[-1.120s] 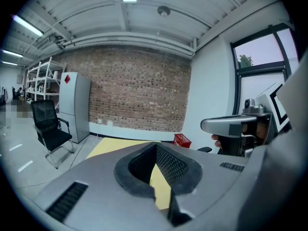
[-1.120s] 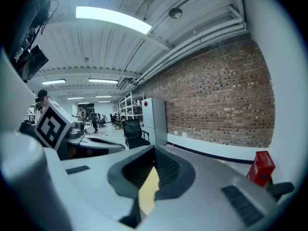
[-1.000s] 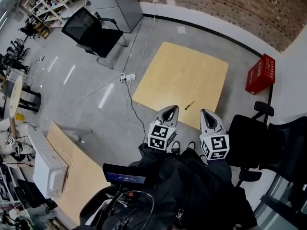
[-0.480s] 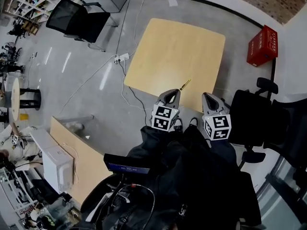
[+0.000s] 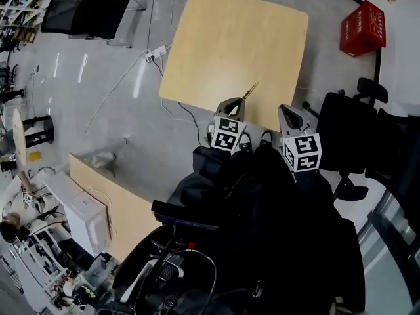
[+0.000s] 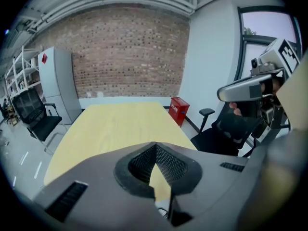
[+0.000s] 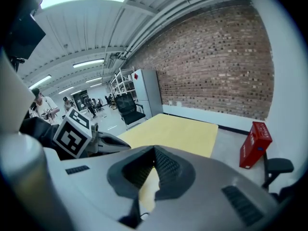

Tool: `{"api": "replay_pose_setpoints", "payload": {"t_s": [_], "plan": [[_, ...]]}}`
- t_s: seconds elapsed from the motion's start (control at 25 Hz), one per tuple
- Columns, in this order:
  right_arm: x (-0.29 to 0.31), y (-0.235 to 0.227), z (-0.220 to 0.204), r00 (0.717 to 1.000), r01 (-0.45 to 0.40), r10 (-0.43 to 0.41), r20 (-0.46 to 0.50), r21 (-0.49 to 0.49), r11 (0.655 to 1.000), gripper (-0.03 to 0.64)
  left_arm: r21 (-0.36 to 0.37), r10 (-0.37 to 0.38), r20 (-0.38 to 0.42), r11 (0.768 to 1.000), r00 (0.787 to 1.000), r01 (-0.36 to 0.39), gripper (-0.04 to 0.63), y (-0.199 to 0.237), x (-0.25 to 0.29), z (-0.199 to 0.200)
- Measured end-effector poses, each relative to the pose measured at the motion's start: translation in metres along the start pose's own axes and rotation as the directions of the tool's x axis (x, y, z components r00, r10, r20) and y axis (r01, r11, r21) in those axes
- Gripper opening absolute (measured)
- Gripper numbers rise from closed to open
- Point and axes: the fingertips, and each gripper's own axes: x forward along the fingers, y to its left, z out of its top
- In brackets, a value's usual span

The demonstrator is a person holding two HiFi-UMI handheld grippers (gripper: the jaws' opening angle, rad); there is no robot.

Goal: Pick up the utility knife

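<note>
The utility knife (image 5: 251, 90), a thin yellowish stick, lies near the near edge of the tan table (image 5: 230, 38). My left gripper (image 5: 231, 102) is held just short of the knife's near end, its jaws shut and empty. My right gripper (image 5: 286, 113) hangs off the table's near right corner, also shut and empty. In the left gripper view the left gripper (image 6: 155, 143) points down the length of the table (image 6: 115, 124), and its own jaws hide the knife. In the right gripper view the right gripper (image 7: 155, 148) faces the table (image 7: 173, 134) from its right side.
A red crate (image 5: 362, 28) stands on the floor beyond the table's far right corner. A black office chair (image 5: 344, 136) is close on my right; another chair (image 5: 79, 8) is far left. A power strip with cables (image 5: 155, 52) lies left of the table. A second wooden desk (image 5: 108, 209) is behind left.
I have stepped toward the table: it has slid up in the head view, and both grippers now reach its near edge. The left gripper's tip has closed in on the knife.
</note>
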Motion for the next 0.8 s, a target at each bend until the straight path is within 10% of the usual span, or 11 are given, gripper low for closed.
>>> {"api": "replay_pose_setpoints", "payload": {"t_s": [0.8], "plan": [[0.017,-0.025,-0.05,0.99,-0.01,0.012,-0.141,0.019,1.0,0.003,0.048,-0.072,-0.254,0.995,0.964,0.087,0.057,0.008,0.101,-0.067]]}}
